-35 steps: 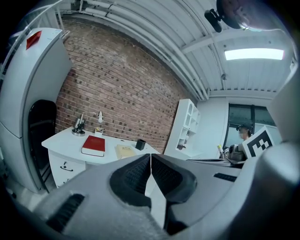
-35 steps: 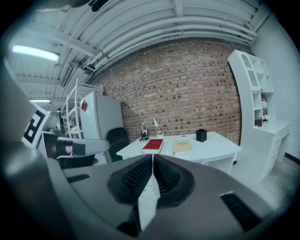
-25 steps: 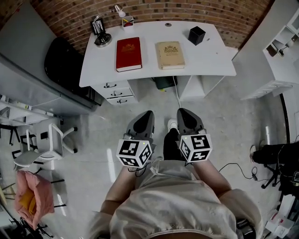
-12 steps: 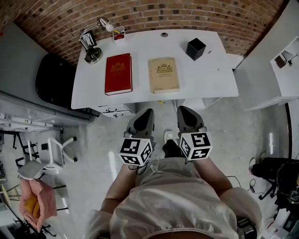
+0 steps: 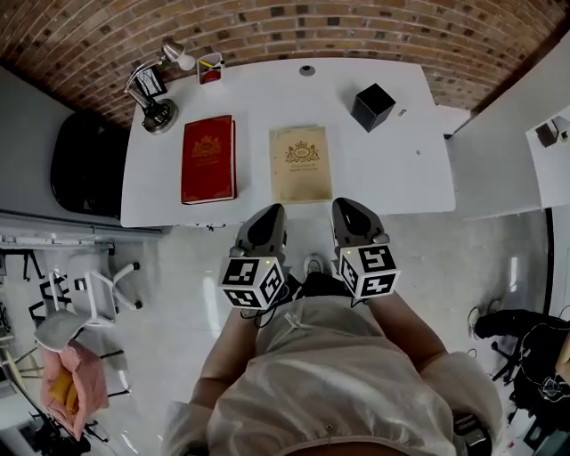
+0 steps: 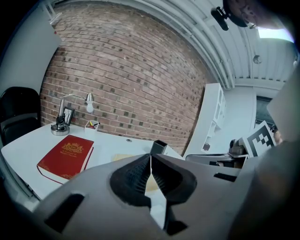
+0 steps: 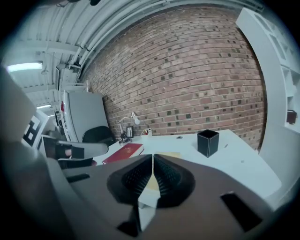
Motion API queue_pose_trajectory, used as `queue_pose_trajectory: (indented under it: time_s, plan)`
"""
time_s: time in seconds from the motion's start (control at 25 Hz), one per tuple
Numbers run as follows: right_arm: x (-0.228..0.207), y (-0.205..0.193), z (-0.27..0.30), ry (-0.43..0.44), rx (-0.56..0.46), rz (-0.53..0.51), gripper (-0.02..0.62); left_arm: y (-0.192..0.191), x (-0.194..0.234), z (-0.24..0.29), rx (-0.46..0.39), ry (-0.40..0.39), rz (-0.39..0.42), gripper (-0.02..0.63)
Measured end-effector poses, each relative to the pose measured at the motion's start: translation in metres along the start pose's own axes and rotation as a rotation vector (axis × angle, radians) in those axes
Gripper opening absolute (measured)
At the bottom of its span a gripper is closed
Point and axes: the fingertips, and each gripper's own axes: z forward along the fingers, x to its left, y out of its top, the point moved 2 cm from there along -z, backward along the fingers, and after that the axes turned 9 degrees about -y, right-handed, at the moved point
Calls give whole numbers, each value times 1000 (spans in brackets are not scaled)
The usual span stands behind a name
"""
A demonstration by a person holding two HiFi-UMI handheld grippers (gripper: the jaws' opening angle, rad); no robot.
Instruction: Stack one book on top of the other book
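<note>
My left tongs (image 5: 269, 215) and right tongs (image 5: 350, 210) are clenched and empty at the white bench's (image 5: 401, 169) near edge, just short of the tan book (image 5: 301, 164). The red book (image 5: 208, 159) lies left of the tan book, apart from it. My tongs partly hide the tan book in both gripper views. Cover lettering is illegible.

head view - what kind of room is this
Probably an office or study-style workspace: a white desk stands against a brick wall, with a desk lamp and a pen cup on it, and a black office chair beside it.
</note>
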Motion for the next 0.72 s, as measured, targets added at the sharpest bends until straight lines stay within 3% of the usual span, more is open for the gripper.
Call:
queue_pose_trajectory:
  time_s: [0.4,0.72]
  plan:
    - [-21,-33,66,-16,134,10,29,-37,48,45,142,30,-57,21]
    - [-29,-55,119,8,248,49,31,-56,94,85,204,-9,-134,21]
